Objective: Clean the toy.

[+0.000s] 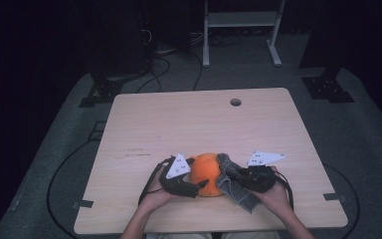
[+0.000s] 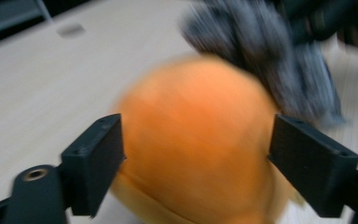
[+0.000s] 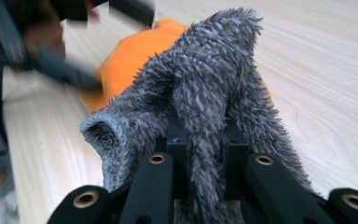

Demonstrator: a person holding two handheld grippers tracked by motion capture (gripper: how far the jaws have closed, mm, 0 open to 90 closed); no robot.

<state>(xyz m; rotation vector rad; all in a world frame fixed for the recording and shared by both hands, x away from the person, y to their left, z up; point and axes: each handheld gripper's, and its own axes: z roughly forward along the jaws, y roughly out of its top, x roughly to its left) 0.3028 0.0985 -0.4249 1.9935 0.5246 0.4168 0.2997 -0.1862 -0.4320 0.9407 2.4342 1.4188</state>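
Observation:
An orange soft rounded thing (image 1: 205, 172) lies on the wooden table (image 1: 179, 124) near its front edge. My left gripper (image 1: 199, 188) reaches in from the left. In the left gripper view the gripper (image 2: 196, 140) stands open with its pads on either side of the orange thing (image 2: 196, 107), right at its sides. My right gripper (image 1: 234, 174) is shut on a grey fuzzy cloth (image 1: 238, 196) that drapes against the orange thing's right side. In the right gripper view the cloth (image 3: 205, 79) bunches up between the closed jaws of that gripper (image 3: 205, 140), with the orange thing (image 3: 121, 60) behind it.
A round cable hole (image 1: 235, 102) sits near the table's far edge. Behind the table stand a white metal frame (image 1: 238, 20) and black stand feet (image 1: 99, 92), with cables (image 1: 149, 74) on the grey floor. The person's hands come in at the table's front edge.

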